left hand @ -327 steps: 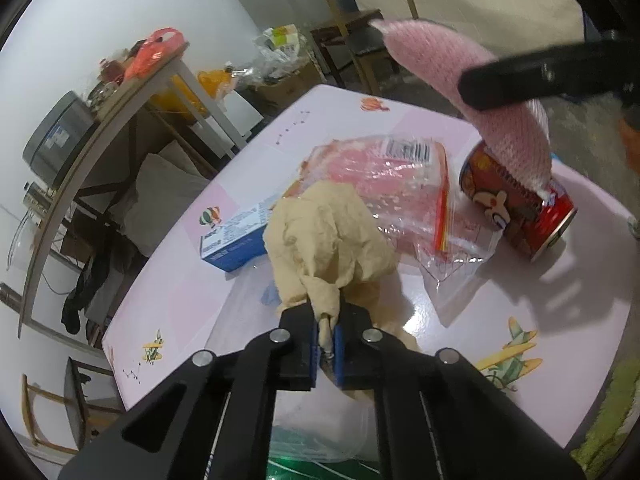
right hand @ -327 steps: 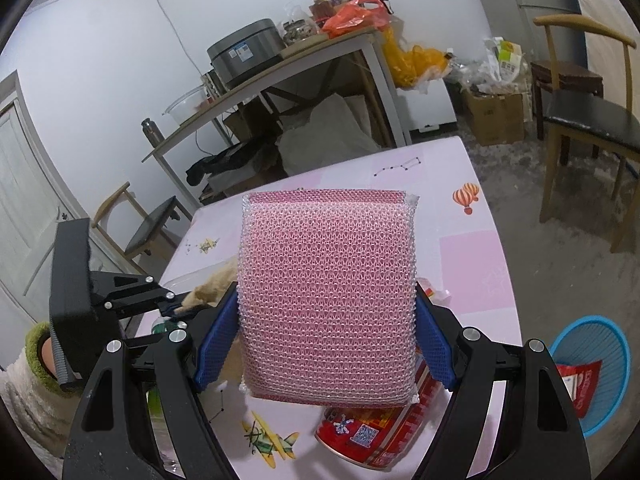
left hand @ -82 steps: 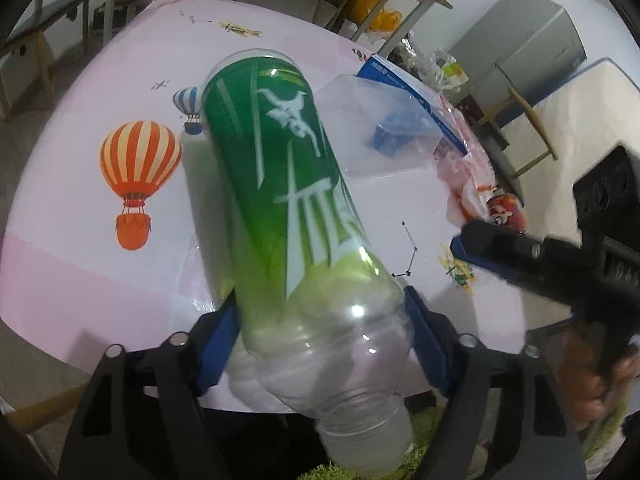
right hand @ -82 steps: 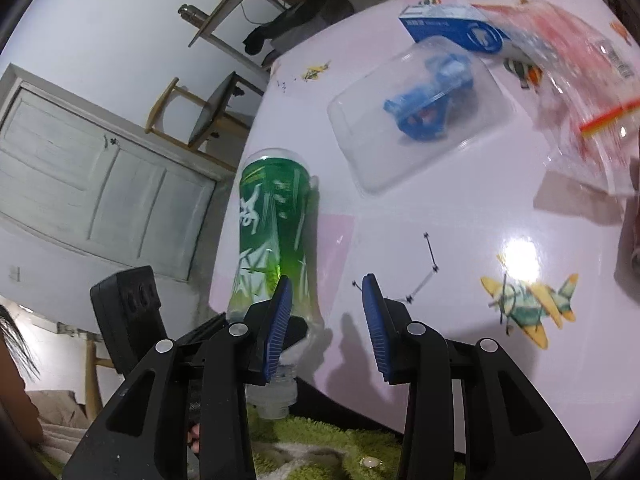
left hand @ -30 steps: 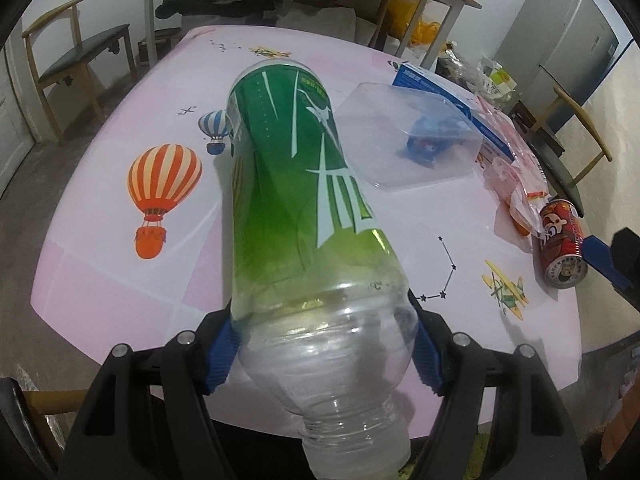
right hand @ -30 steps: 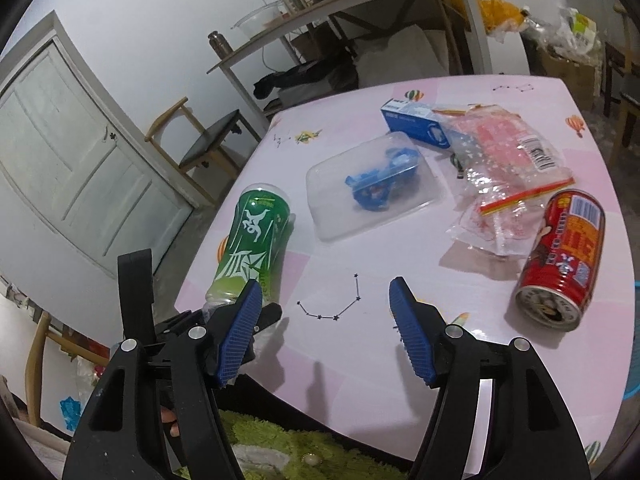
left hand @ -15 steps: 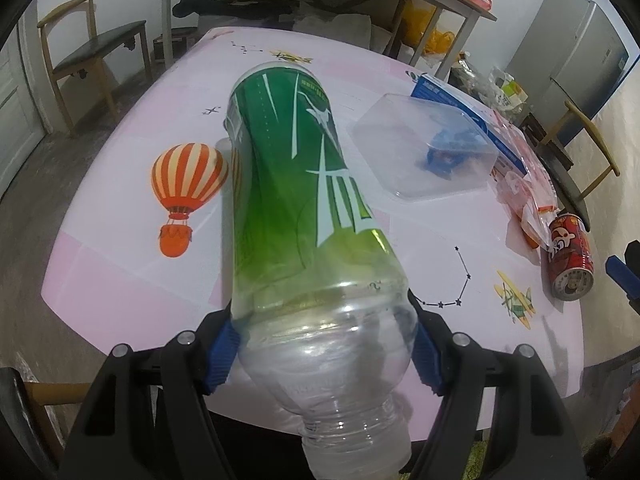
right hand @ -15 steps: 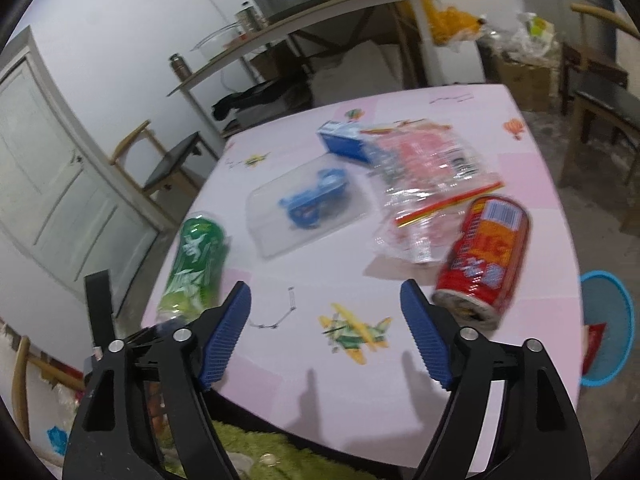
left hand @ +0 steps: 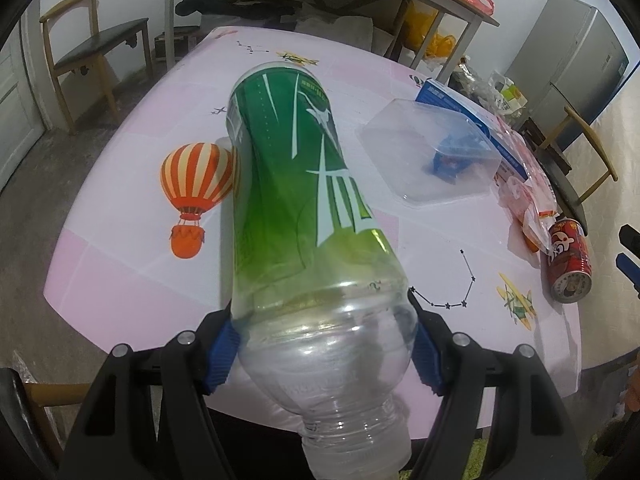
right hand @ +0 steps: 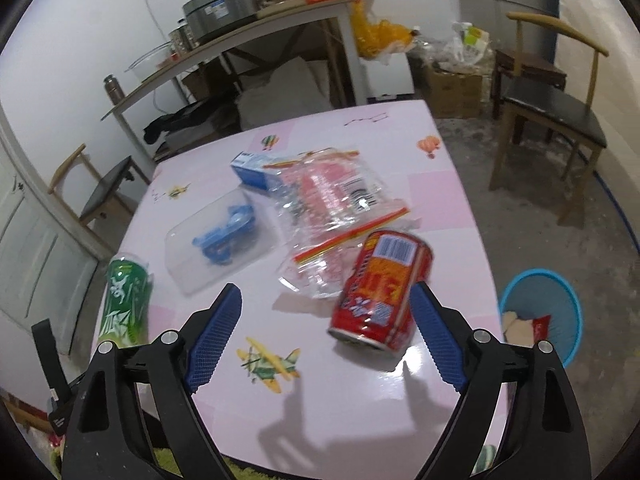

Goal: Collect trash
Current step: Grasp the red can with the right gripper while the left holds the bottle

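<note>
1. Count on the pink table [right hand: 448, 208]: one green bottle [left hand: 296, 216], one red can [right hand: 380, 292], one clear plastic tray [right hand: 224, 244] with a blue piece inside, one blue box [right hand: 250, 172], one crumpled clear bag [right hand: 332, 208] with a red-and-yellow strip. Two grippers.
2. Left gripper [left hand: 320, 352] – clenched on the bottle's clear shoulder near the neck, both blue pads pressed to its sides; the bottle's base end points out over the table.
3. Right gripper [right hand: 324, 336] – released, its jaws have just been opening and stand wide. The can lies on its side on the table beyond them, near the right pad; whether that pad touches it I cannot tell.
4. Only the right wrist view shows: one blue bin [right hand: 540, 316] on the floor just beside the table with scraps inside, and the bag's barcode label.
5. Only the left wrist view shows: the orange-striped balloon print [left hand: 196, 196] beside the bottle, a grey cabinet [left hand: 568, 60] by the wall, and the can's open end [left hand: 570, 284] – it lies near the table's edge.
</note>
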`<state>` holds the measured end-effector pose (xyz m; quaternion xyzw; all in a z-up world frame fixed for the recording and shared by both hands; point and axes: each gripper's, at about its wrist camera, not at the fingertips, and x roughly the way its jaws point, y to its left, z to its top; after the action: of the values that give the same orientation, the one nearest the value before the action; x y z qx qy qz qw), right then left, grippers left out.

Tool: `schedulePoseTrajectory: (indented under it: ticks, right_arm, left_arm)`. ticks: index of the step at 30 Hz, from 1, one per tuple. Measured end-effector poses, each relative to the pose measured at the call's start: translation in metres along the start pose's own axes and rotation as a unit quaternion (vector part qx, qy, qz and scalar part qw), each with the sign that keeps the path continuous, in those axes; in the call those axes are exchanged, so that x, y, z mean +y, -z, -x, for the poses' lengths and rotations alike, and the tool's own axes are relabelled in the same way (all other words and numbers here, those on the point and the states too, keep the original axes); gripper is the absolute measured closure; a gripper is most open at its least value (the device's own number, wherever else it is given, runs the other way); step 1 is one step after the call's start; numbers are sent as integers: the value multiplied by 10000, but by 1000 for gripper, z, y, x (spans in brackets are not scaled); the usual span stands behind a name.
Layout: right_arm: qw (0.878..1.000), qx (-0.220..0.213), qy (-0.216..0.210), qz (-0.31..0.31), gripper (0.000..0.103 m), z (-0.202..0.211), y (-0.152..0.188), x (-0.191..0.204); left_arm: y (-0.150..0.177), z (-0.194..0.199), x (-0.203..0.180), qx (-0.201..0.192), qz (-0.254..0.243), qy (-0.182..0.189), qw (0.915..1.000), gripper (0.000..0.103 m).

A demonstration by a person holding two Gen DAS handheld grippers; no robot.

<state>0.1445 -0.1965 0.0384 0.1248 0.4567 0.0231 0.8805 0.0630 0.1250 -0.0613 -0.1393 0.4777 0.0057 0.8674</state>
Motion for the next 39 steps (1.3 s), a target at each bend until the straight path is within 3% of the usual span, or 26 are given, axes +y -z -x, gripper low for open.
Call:
schedulePoseTrajectory:
  ticks: [10,24,32,39]
  right_arm:
    - [9983,291,206,-469,20,-15,2,-23]
    - [9869,551,53,-1514,20,-29,13,-54]
    - [9918,624,240,-1093,20,-60,-5,-52]
    - [9867,975,-130,-1296,38,-73,-3,-64]
  left_arm:
    - [-1,0,1,-3,13,12,10000,33]
    - [-1,0,6,-10,-14,93,10000,33]
    - [-1,0,6,2,-16,98,10000,33]
    - [-2,-1,7,39,-24,132,9999,33]
